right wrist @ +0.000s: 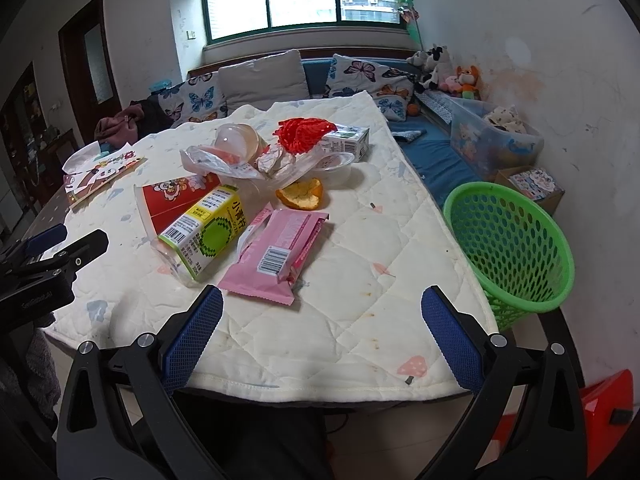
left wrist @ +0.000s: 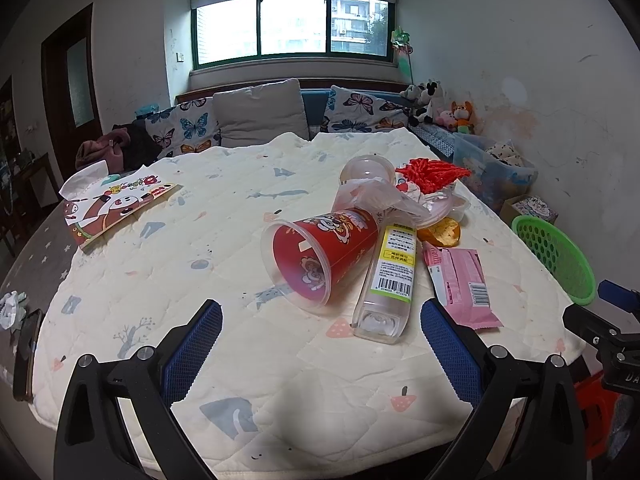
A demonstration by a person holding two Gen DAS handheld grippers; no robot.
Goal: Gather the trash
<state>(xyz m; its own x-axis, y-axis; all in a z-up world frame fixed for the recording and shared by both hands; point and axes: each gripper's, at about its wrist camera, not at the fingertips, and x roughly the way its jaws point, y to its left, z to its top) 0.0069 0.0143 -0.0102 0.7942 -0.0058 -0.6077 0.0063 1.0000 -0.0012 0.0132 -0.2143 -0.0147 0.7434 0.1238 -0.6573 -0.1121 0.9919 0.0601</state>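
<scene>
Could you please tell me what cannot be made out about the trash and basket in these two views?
- Green basket inside: hidden by its own wall in the right wrist view; cut off by the table edge in the left.
- Clear bottle cap end: covered by crumpled plastic, left wrist view.

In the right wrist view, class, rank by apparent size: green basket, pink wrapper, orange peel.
1. Green basket: largest.
2. Pink wrapper.
3. Orange peel: smallest, though it lies farther off, so its true size is unsure.
</scene>
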